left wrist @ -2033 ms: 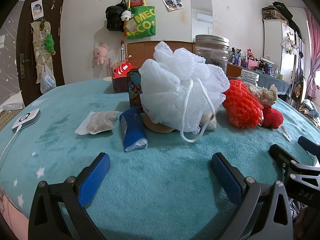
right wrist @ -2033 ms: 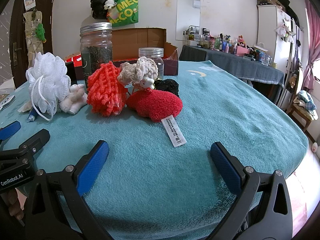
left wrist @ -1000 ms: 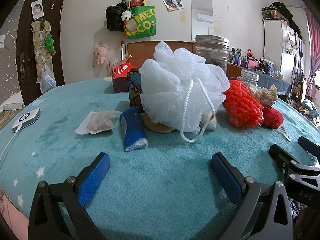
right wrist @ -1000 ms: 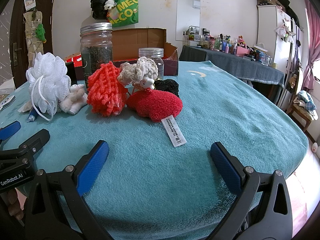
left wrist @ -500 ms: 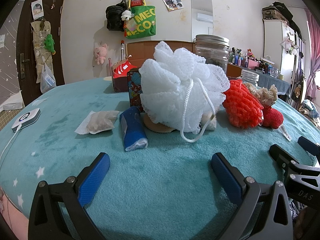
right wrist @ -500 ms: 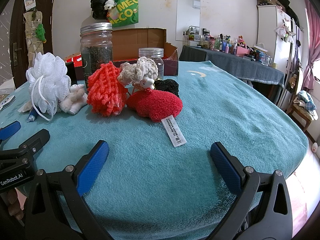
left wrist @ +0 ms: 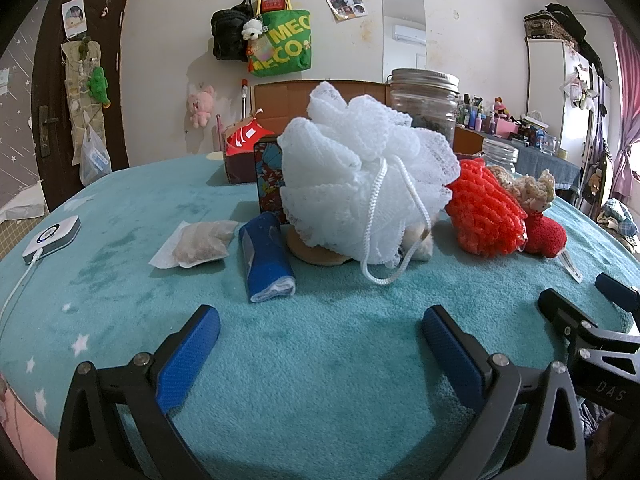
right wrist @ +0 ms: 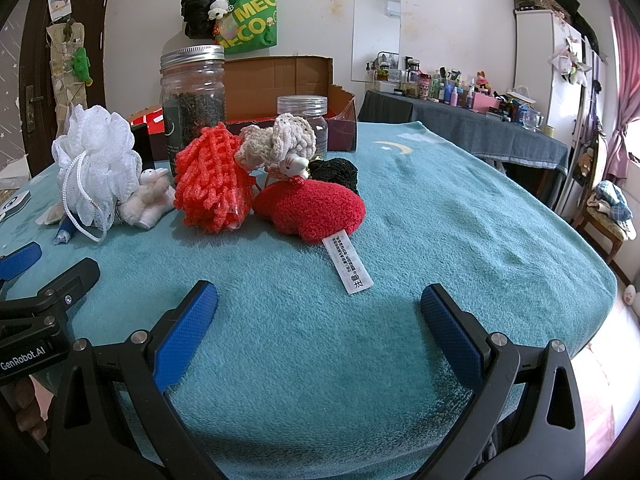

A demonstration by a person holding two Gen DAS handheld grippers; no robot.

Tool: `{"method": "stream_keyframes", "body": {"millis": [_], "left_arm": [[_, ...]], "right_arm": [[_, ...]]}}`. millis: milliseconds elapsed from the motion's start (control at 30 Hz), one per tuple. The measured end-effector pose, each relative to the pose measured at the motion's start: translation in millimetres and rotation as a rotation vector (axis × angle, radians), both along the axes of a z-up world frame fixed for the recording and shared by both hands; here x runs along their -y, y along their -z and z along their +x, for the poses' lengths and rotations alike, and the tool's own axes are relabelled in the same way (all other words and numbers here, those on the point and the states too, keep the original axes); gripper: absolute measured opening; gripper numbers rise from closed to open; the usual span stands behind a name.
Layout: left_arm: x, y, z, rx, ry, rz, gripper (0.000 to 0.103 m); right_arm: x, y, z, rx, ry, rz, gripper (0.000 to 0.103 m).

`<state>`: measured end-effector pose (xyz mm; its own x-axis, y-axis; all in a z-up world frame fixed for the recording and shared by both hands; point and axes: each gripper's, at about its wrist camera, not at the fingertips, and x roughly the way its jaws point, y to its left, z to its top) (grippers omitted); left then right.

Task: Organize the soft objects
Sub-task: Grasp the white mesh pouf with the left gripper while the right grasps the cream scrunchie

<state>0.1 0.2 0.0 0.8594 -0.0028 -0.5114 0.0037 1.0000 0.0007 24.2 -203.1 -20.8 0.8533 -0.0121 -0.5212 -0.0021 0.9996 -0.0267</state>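
Observation:
A white mesh bath pouf (left wrist: 360, 176) (right wrist: 96, 164) stands on the teal blanket, with a small cream plush lamb (right wrist: 148, 200) beside it. To its right lie an orange-red knitted piece (left wrist: 484, 212) (right wrist: 214, 184), a beige knitted piece (right wrist: 280, 142), a black knitted piece (right wrist: 334, 172) and a red plush heart (right wrist: 312, 210) with a white tag (right wrist: 348, 266). My left gripper (left wrist: 316, 326) is open and empty, short of the pouf. My right gripper (right wrist: 318, 304) is open and empty, short of the heart's tag.
A blue rolled cloth (left wrist: 266, 258), a clear packet (left wrist: 200, 242), a tall glass jar (right wrist: 193, 98), a smaller jar (right wrist: 304, 112) and a cardboard box (right wrist: 280, 80) share the table. A white device with a cable (left wrist: 52, 236) lies at the left. The table edge (right wrist: 592, 256) drops off at the right.

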Motion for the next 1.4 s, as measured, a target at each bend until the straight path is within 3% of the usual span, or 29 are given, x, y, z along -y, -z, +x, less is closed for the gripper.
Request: {"method": "stream_keyframes", "body": {"millis": [300, 467, 633, 833, 1033, 1100, 1167, 1267, 1400], "left_arm": [[1.5, -7.2, 5.0, -0.028, 0.015, -0.006, 0.103], [-1.1, -27.3, 7.2, 0.018, 0.039, -0.007, 0.103], [-0.2, -48.9, 11.3, 0.053, 0.075, -0.017, 0.103], [1.4, -71.1, 30.6, 0.069, 0.132, -0.03, 0.103], [5.7, -70.4, 49.7, 0.023, 0.172, -0.033, 0.103], [5.5, -68.5, 55.3, -0.004, 0.184, -0.049, 0.1], [3.2, -62.5, 57.9, -0.036, 0.196, -0.074, 0.088], [1.6, -58.0, 59.8, -0.062, 0.199, -0.084, 0.074], [1.0, -57.2, 50.2, -0.041, 0.196, -0.072, 0.056]], "right_arm": [[2.6, -5.6, 1.3, -0.008, -0.013, 0.016, 0.103], [6.4, -10.3, -0.6, 0.004, -0.028, 0.056, 0.103], [14.9, -34.0, 3.8, 0.055, -0.054, 0.081, 0.103], [16.7, -59.8, 24.8, 0.091, -0.108, 0.09, 0.103], [11.4, -64.3, 56.6, 0.037, -0.217, 0.127, 0.101], [7.3, -61.1, 66.1, 0.004, -0.248, 0.137, 0.091], [6.9, -54.5, 71.6, -0.031, -0.266, 0.158, 0.065], [8.2, -45.7, 78.2, -0.091, -0.297, 0.214, 0.038], [11.9, -45.0, 72.1, -0.078, -0.305, 0.242, 0.029]]}}
